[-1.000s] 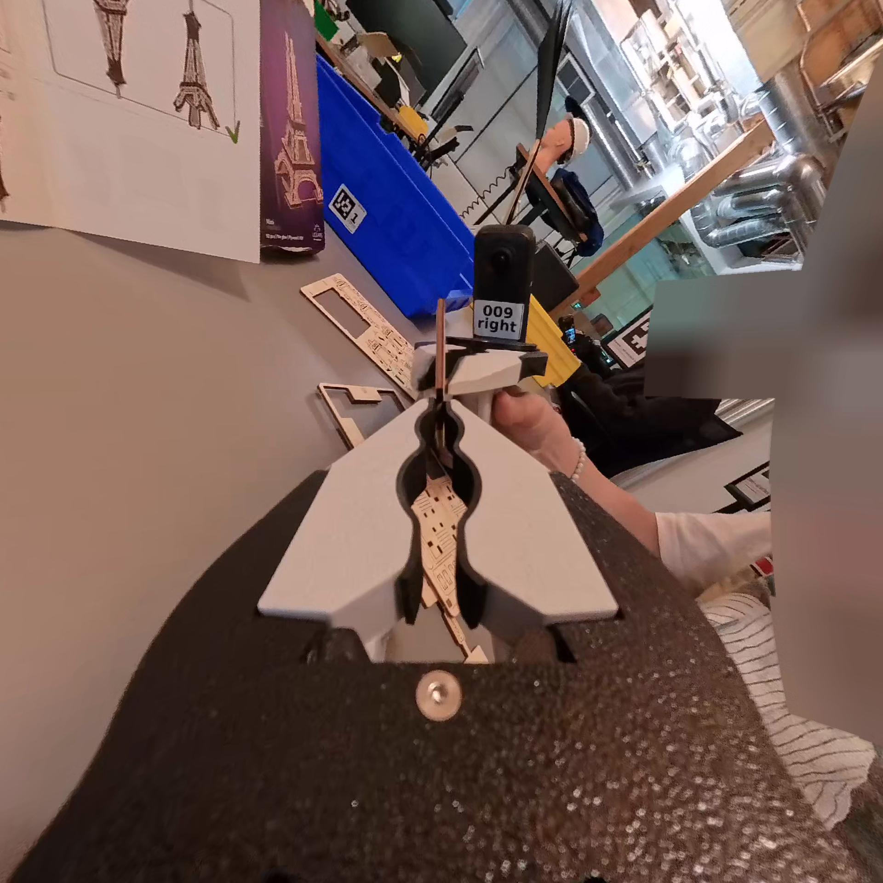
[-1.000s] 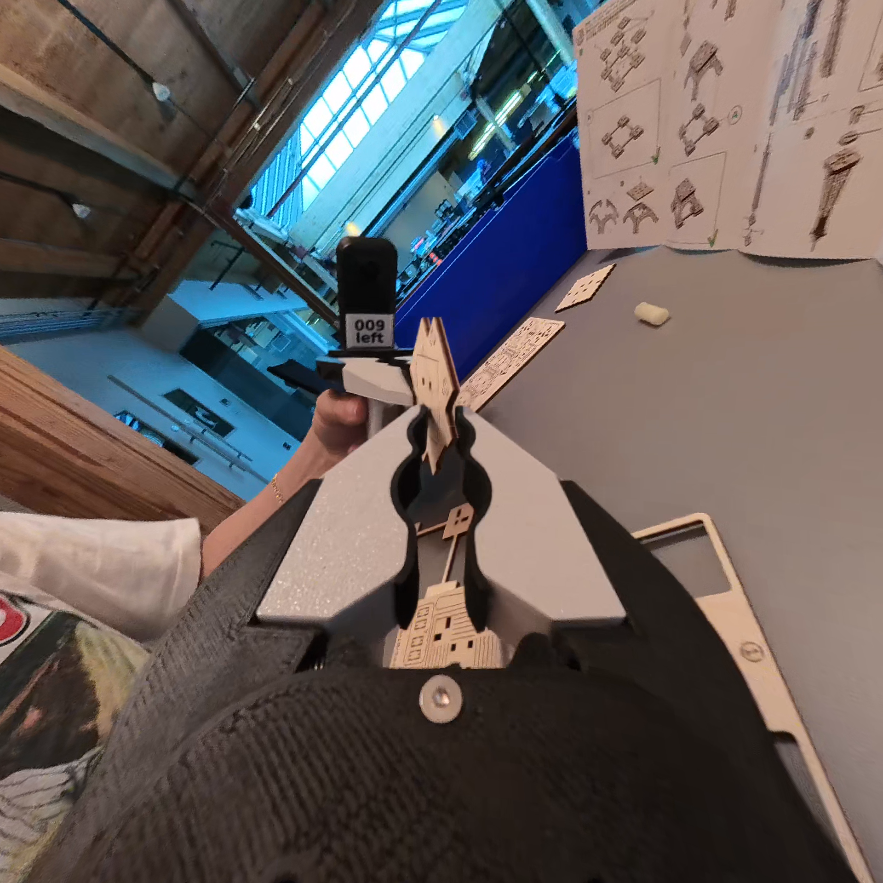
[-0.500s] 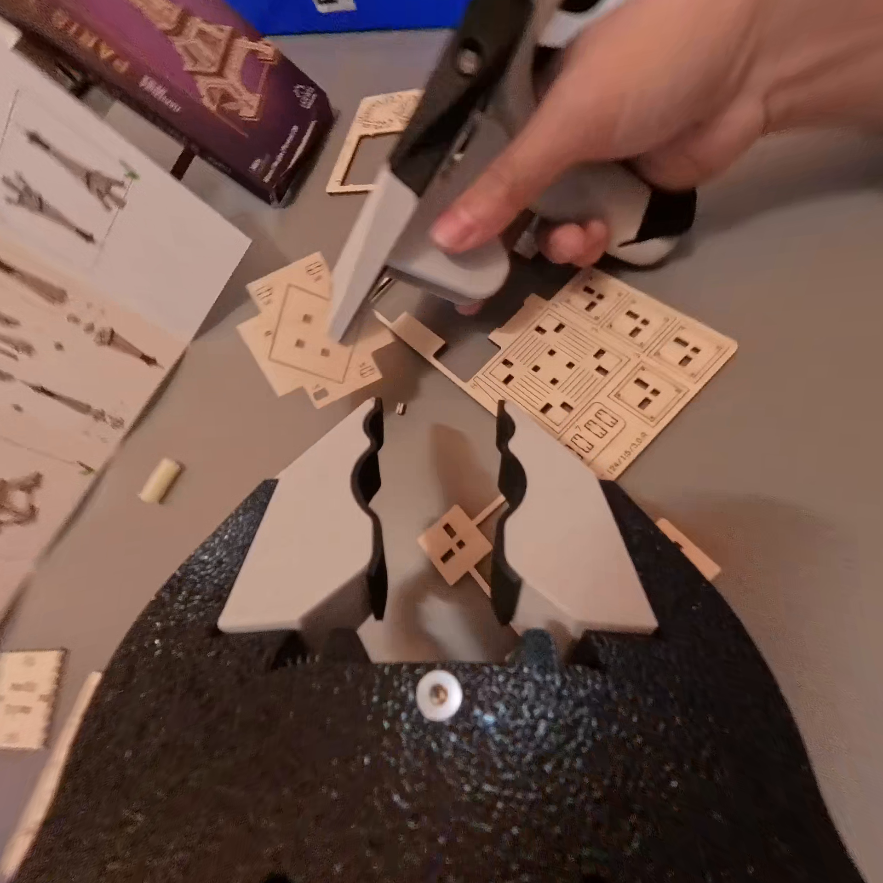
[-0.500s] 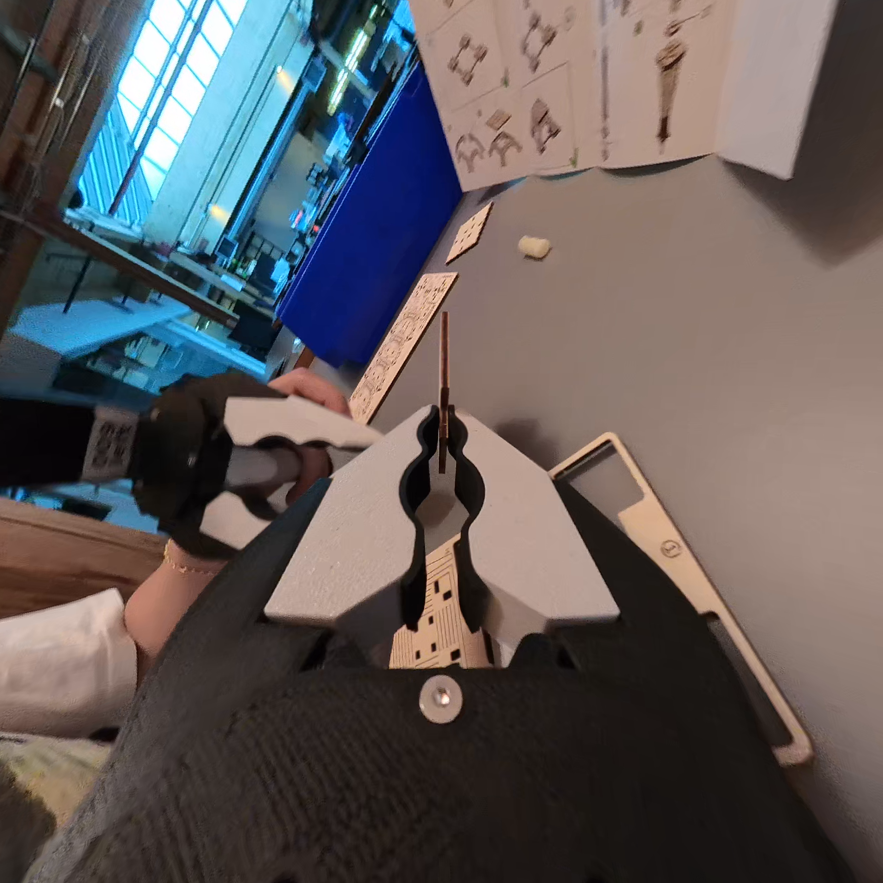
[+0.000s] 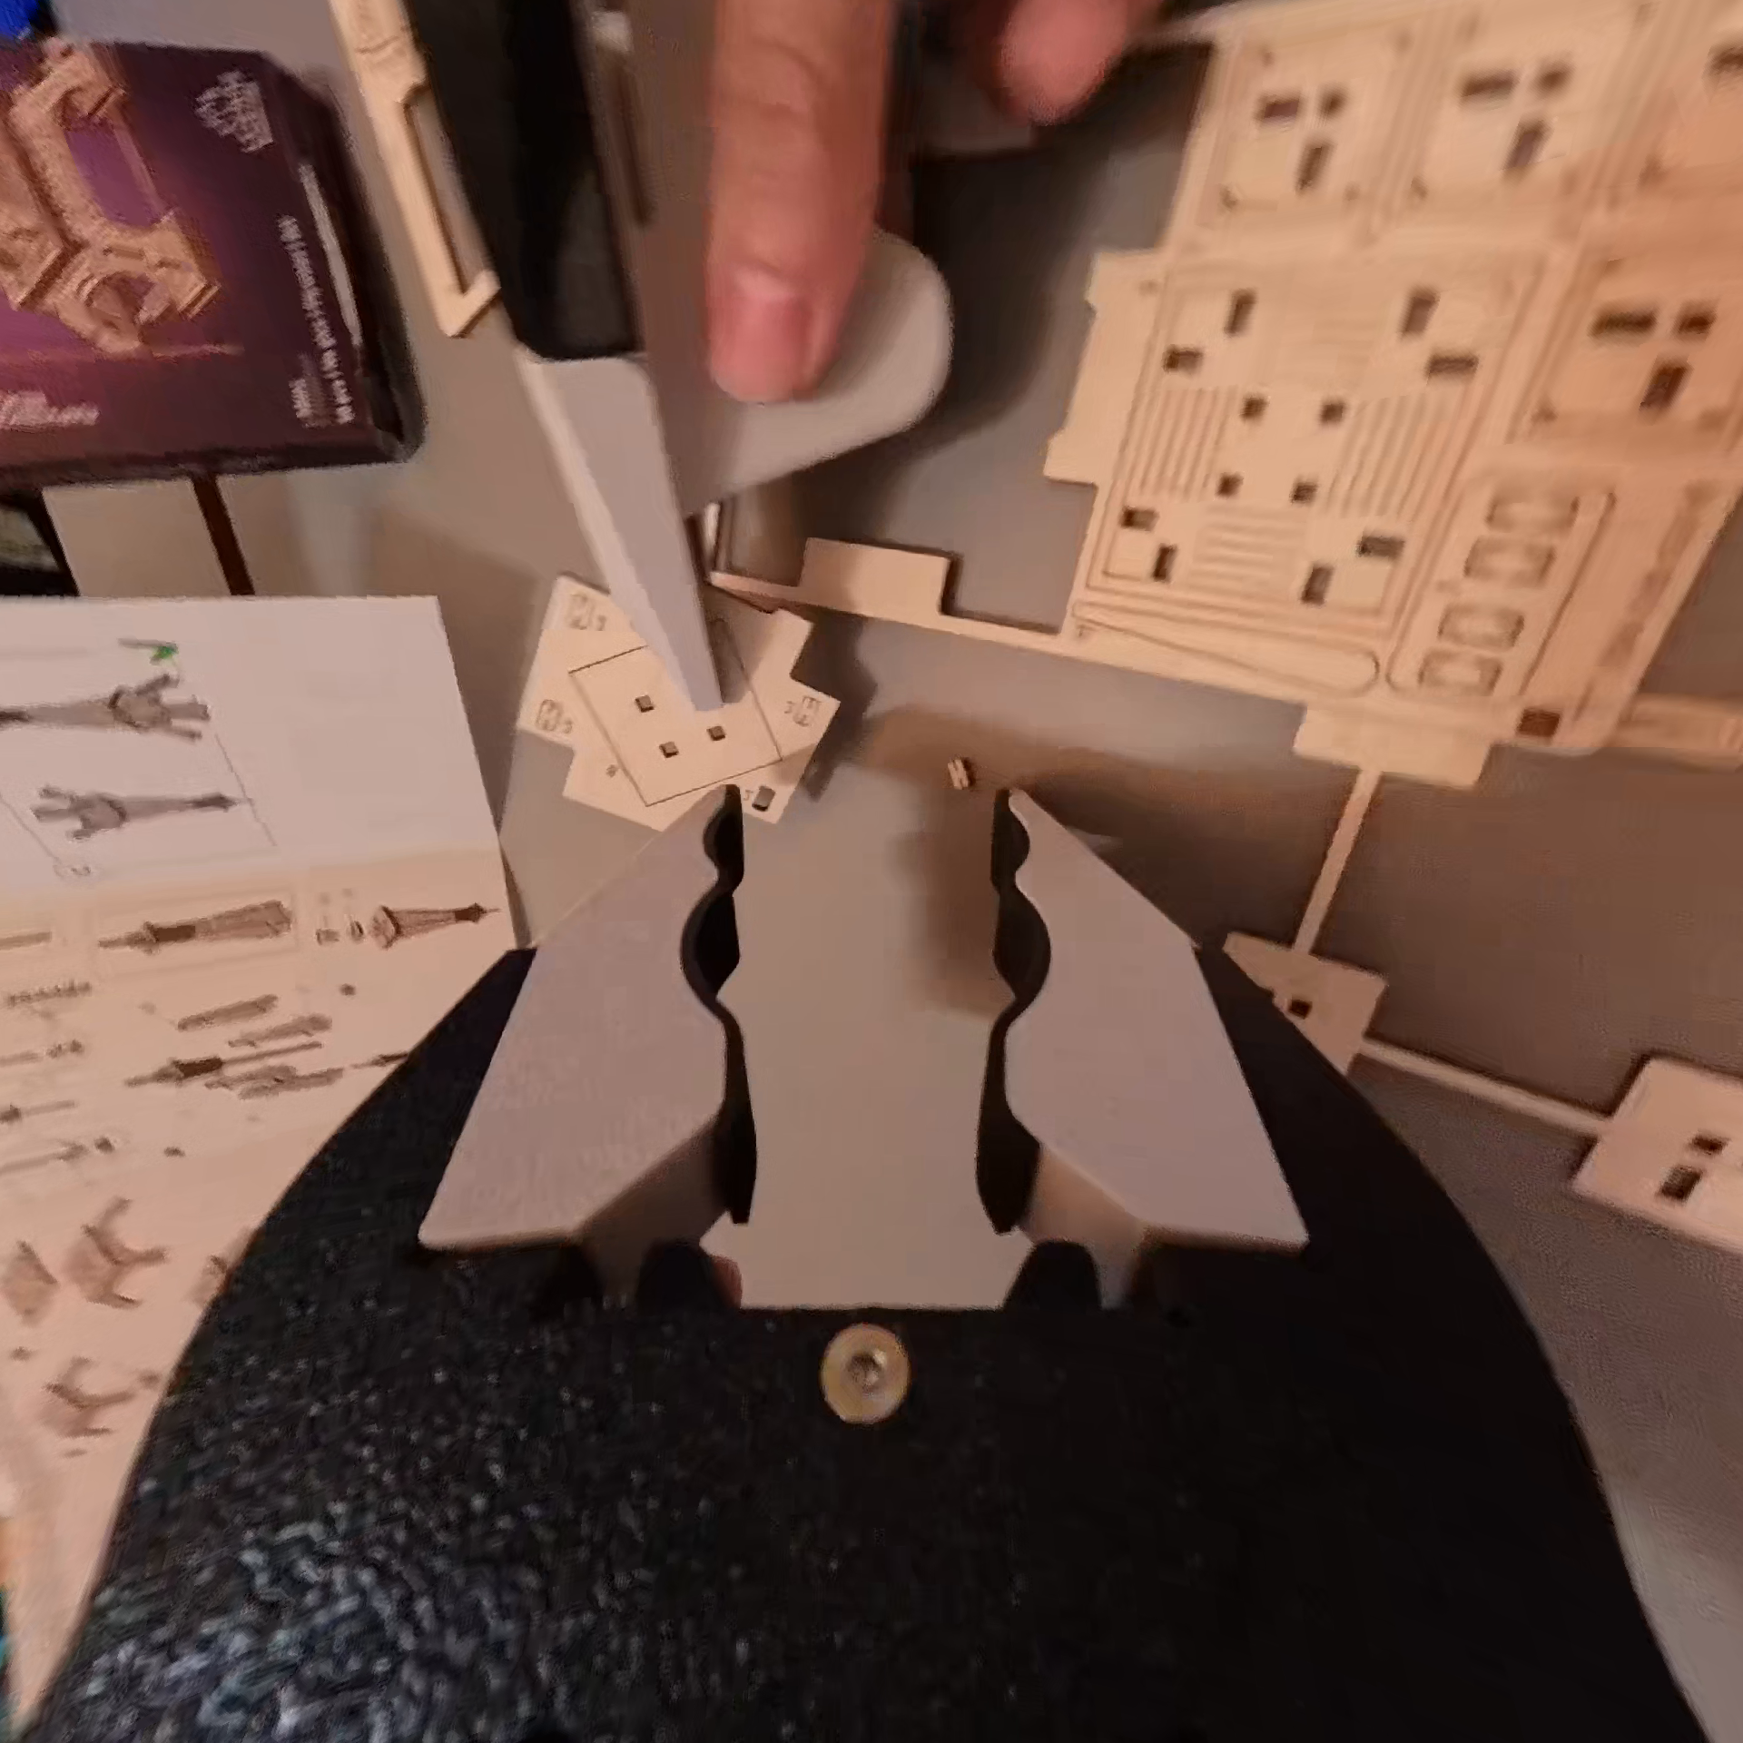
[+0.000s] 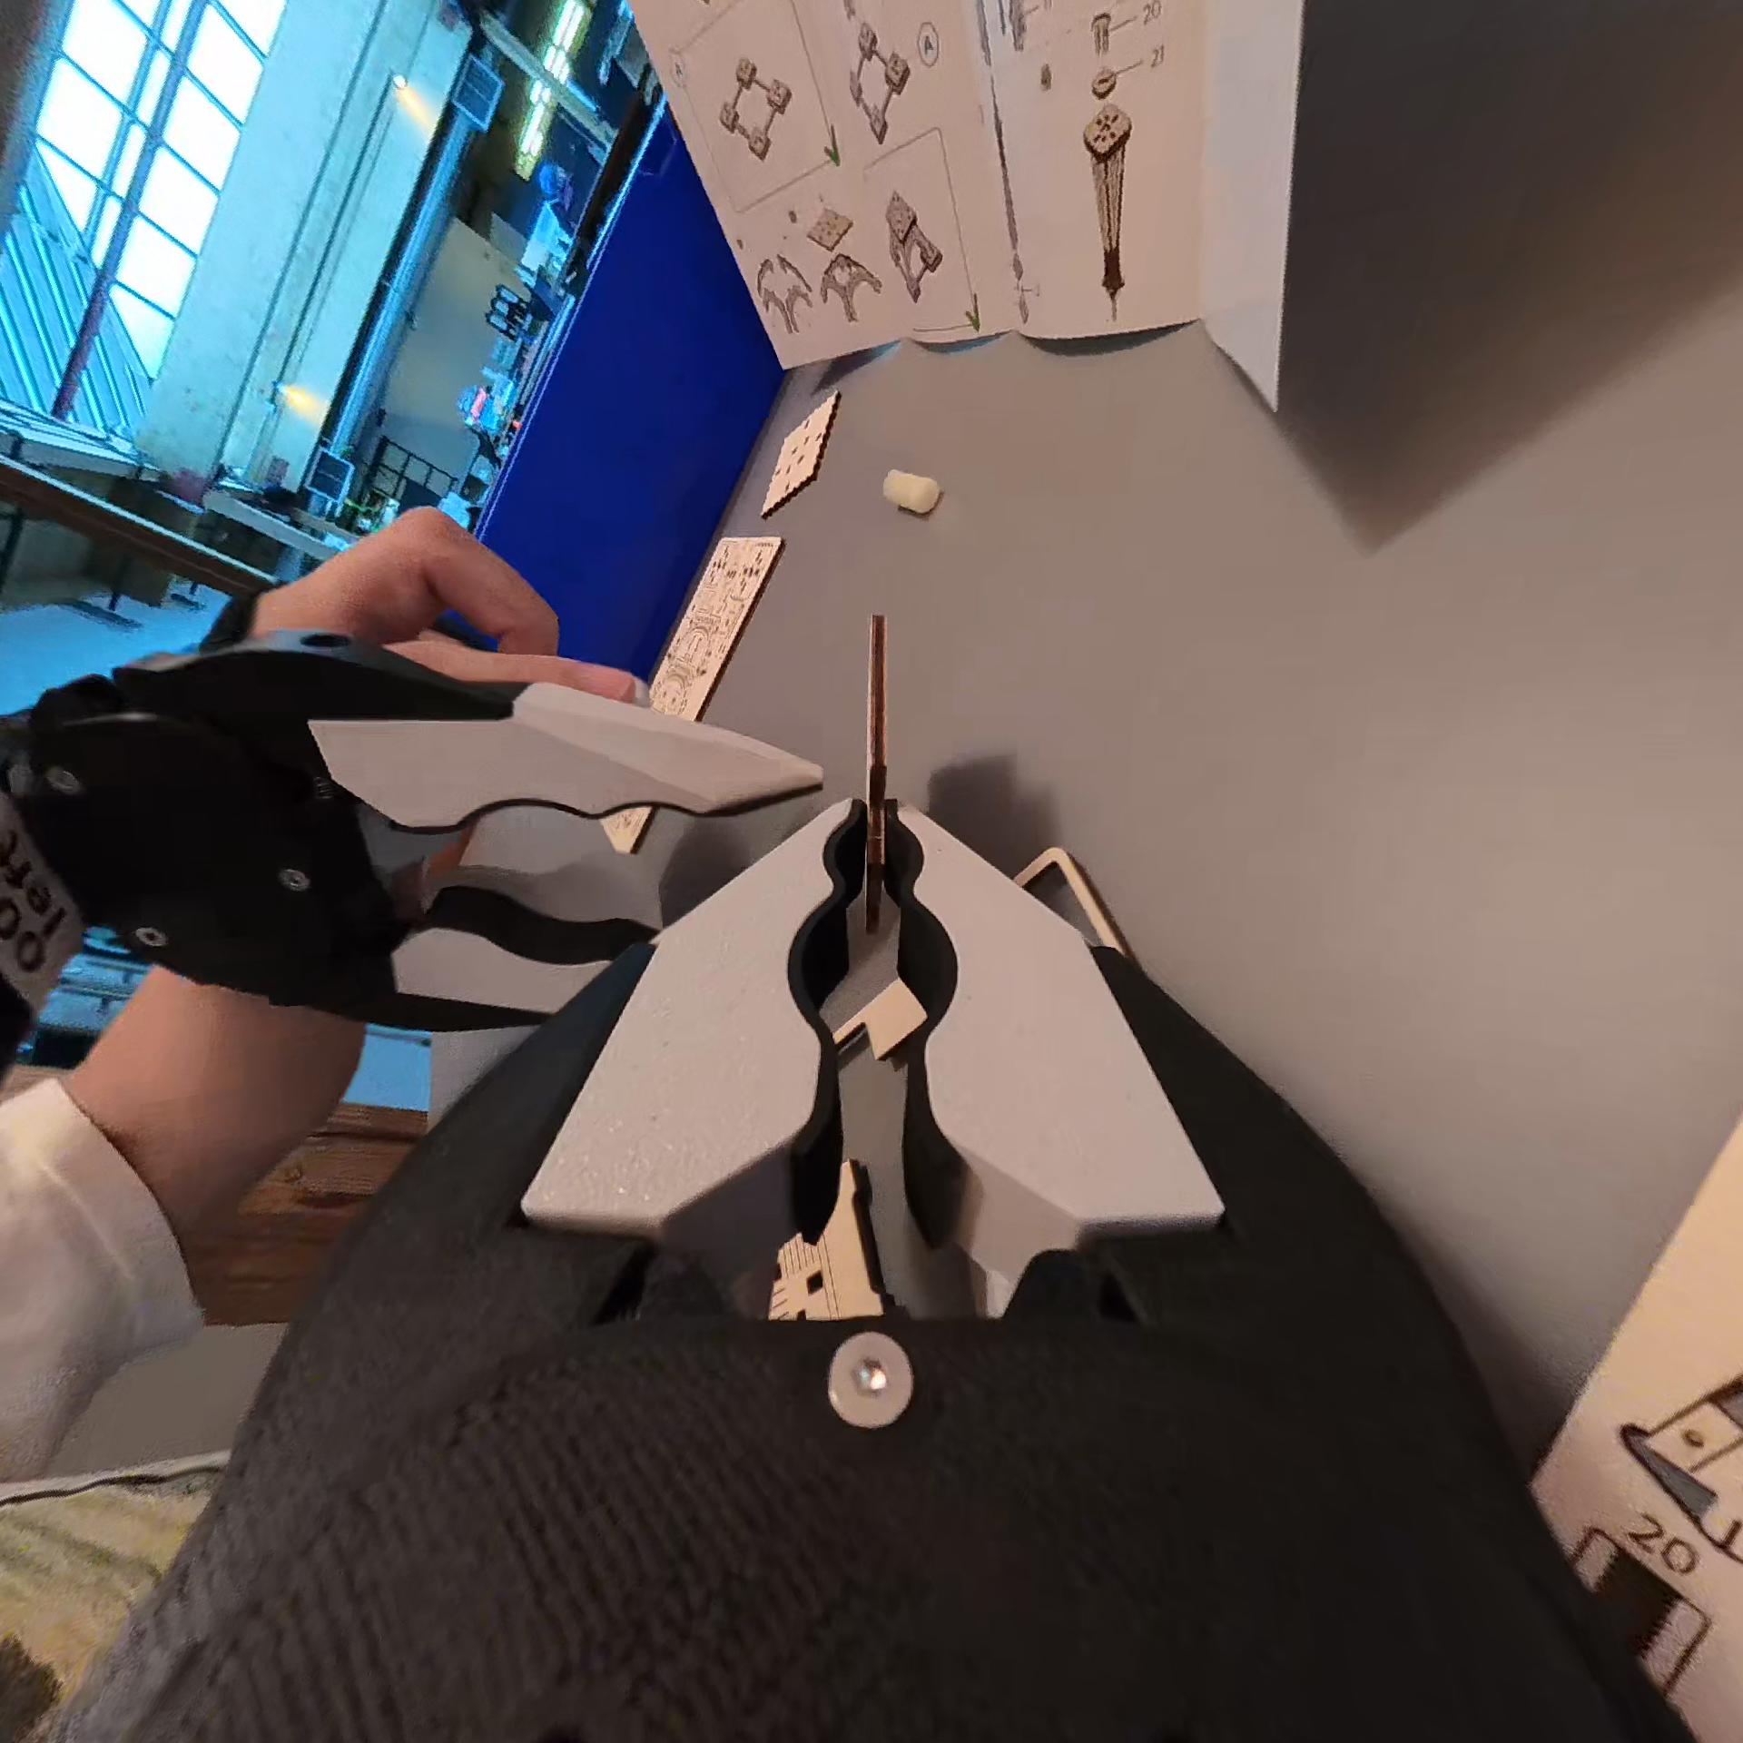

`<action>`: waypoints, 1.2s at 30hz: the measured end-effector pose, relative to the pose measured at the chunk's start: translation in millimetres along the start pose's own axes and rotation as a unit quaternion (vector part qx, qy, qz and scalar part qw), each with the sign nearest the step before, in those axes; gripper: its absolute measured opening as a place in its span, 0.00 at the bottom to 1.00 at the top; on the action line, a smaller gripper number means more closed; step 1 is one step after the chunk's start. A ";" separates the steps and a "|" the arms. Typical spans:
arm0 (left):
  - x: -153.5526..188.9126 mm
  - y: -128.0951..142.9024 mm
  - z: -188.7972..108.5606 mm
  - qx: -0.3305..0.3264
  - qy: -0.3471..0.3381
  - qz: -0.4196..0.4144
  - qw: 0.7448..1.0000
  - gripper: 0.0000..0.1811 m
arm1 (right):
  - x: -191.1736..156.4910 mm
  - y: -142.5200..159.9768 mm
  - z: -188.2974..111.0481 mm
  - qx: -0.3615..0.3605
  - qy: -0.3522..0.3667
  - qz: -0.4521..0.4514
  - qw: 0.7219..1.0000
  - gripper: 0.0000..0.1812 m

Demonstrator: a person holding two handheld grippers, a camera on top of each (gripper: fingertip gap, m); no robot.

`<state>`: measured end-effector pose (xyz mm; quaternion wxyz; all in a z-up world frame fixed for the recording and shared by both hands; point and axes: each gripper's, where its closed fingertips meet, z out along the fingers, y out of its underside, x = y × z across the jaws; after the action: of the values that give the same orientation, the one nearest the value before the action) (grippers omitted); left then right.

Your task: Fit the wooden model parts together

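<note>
The right gripper (image 6: 872,830) had its grey fingers pinched tight on a thin, flat, pale wooden plate with square slots (image 5: 660,717), held edge-up above the grey table (image 6: 1320,849). The left gripper (image 5: 863,821) hovered with its fingers spread wide and nothing between them, just beside that plate. Only the plate's lower edge sat in the grip, I judged, so a sideways nudge from the left fingers might twist or snap it. The tiny loose wooden chip (image 5: 959,773) on the table could easily get swept away.
</note>
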<state>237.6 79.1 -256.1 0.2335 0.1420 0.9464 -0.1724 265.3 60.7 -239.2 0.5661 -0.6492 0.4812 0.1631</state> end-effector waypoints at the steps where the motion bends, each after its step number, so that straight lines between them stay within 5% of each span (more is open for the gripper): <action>1: 1.4 -0.5 0.9 0.002 0.001 0.027 1.000 0.24 | 0.8 -0.7 0.7 -0.001 0.001 0.001 1.000 0.01; 4: 4.7 -2.1 -0.9 0.008 0.011 0.072 0.997 0.26 | 3.0 -2.5 2.4 -0.006 -0.004 0.010 1.000 0.01; 10: 5.8 5.2 1.8 -0.013 0.102 0.048 0.994 0.29 | 7.8 -10.0 8.7 -0.014 -0.005 0.011 1.000 0.01; 24: 9.4 -0.8 8.1 -0.024 0.187 0.030 0.982 0.24 | 7.5 -8.5 14.0 -0.040 -0.019 0.015 0.999 0.01; 28: 3.8 3.3 10.2 -0.016 0.186 0.009 0.982 0.15 | 7.2 -7.9 14.6 -0.055 -0.035 0.026 0.998 0.01; 36: 2.4 21.8 -0.3 -0.039 0.166 -0.024 0.985 0.23 | 9.9 0.8 15.0 -0.105 0.017 -0.053 0.993 0.01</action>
<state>243.0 99.3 -262.8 0.0741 0.1369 0.9812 -0.1144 274.4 69.8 -251.6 0.4940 -0.7323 0.4363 0.1714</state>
